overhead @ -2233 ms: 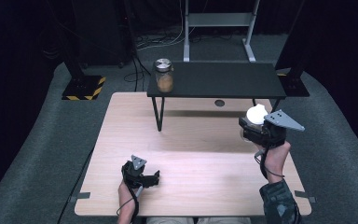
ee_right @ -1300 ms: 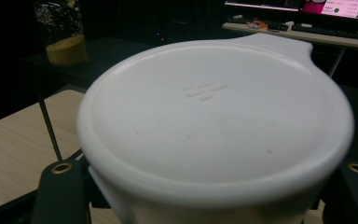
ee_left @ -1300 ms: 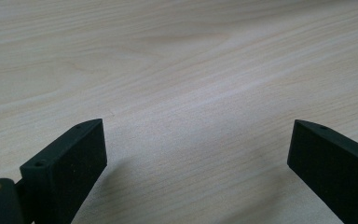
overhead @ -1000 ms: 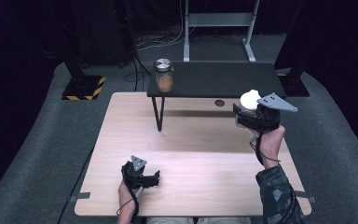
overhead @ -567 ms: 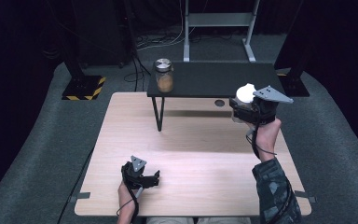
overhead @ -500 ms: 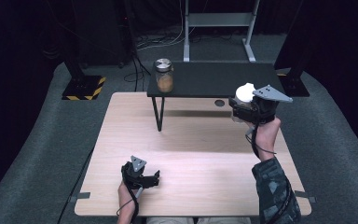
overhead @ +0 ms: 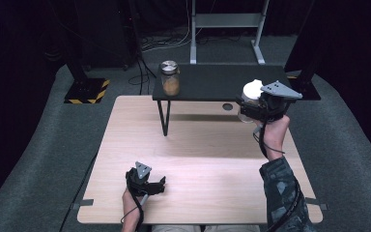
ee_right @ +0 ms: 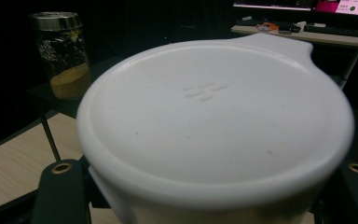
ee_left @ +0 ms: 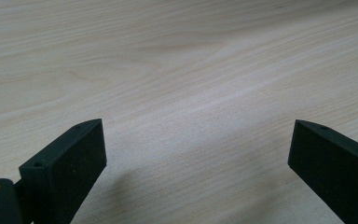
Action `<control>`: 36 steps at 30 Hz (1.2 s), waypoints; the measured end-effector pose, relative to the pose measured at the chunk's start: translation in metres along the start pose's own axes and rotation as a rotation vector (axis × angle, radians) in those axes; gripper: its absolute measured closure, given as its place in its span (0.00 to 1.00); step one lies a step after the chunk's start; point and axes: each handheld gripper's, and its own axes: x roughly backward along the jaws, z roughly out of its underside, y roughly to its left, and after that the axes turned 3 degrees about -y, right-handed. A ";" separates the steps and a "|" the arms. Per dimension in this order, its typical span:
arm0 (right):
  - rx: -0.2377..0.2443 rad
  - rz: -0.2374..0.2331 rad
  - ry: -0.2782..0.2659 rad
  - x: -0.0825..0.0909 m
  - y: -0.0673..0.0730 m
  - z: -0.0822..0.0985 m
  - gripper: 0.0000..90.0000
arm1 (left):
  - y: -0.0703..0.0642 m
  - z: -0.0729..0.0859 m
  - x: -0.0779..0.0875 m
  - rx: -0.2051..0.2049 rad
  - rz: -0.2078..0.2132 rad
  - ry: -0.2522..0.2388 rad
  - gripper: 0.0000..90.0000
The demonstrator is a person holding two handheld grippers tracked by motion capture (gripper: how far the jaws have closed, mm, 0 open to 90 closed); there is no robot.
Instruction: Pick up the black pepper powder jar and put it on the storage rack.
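Lifted toward the black shelf [overhead: 212, 83], right claw [overhead: 249, 102] clamps a white-lidded container [ee_right: 214, 135].

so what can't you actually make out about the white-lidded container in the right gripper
- Its contents: in the right gripper view the white lid covers the container.
- Its body: in the high view the right gripper hides most of it.
- Where the jaws press: cut off by the bottom edge of the right gripper view.
- The jar's contents: too small.
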 end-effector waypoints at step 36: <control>-0.014 -0.040 0.021 -0.044 -0.002 -0.043 0.31 | 0.000 0.004 0.002 -0.015 0.013 -0.024 0.04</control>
